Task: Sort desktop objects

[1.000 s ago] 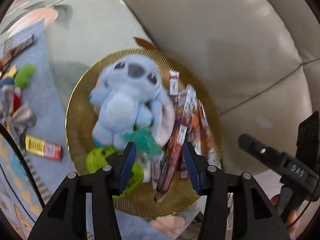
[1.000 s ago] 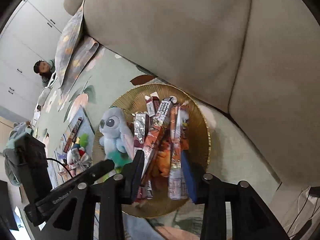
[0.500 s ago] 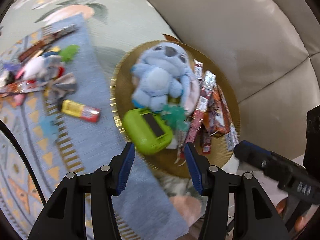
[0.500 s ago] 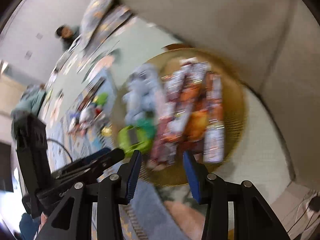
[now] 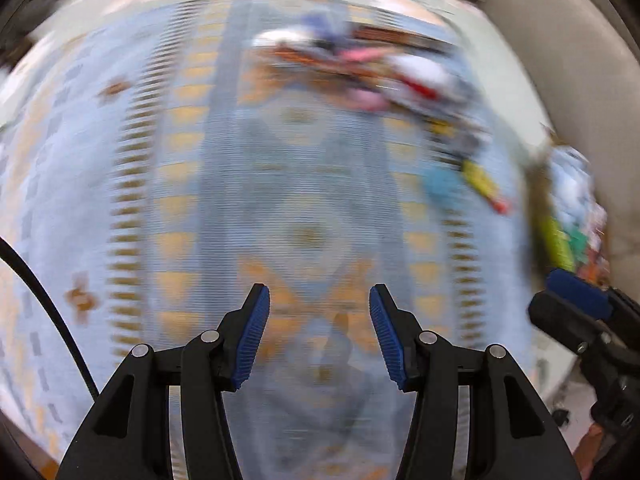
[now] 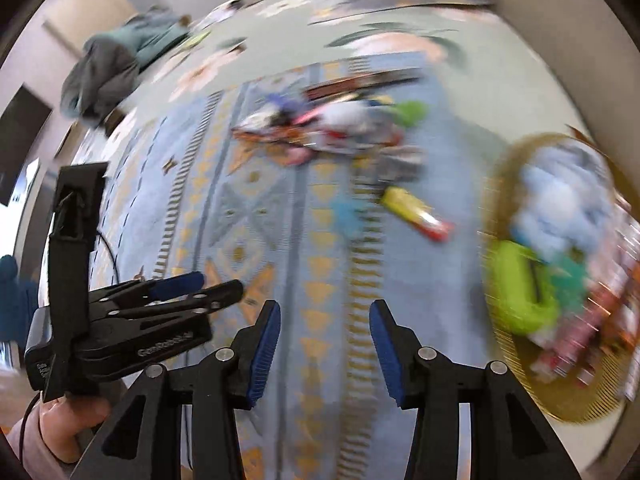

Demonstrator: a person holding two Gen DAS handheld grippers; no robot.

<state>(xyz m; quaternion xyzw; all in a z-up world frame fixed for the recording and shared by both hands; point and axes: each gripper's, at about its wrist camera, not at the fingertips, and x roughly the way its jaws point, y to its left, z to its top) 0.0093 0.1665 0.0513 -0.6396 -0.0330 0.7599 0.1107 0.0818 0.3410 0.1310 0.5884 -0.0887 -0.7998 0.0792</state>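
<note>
Over patterned rug [image 6: 280, 240]: left tool [image 5: 319, 332] apart, empty; right tool [image 6: 325, 350] apart, just widening, nothing between.

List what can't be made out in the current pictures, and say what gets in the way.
- Loose pile on the rug, both views: motion blur smears it, so no single item can be told.
- Snack packets on the gold plate, right wrist view: blurred and cut off by the picture's edge.
- Gold plate, left wrist view: a blurred sliver at the right edge, partly behind the right tongs.

Both tongs [image 5: 319, 334] [image 6: 325, 350] off plate [image 6: 496, 184], over rug [image 6: 280, 240].
</note>
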